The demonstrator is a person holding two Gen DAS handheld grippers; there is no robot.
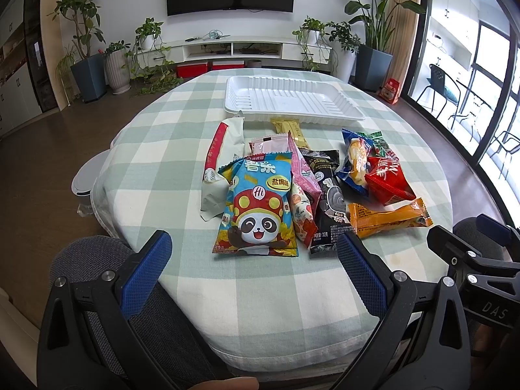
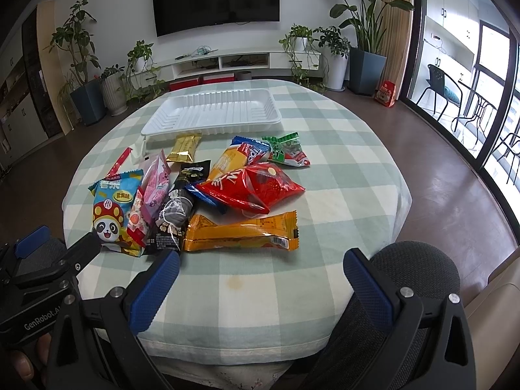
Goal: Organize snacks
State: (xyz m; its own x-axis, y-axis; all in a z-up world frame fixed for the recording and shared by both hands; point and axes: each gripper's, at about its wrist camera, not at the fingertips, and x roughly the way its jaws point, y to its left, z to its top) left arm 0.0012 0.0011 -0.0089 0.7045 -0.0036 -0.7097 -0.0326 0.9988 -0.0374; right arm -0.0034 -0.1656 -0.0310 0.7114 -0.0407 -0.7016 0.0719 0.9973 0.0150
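Spread blue fingers (image 1: 146, 269) of both grippers before glossy, colourful snack packets (image 1: 256, 204), white tray (image 1: 328, 115) beyond.

Left black plastic two-finger gripper (image 1: 255, 256) and matching right gripper (image 2: 261, 271): textured blue finger pads (image 2: 152, 292), silver round screws (image 2: 406, 291), white "GenRobot" lettering (image 2: 40, 322)
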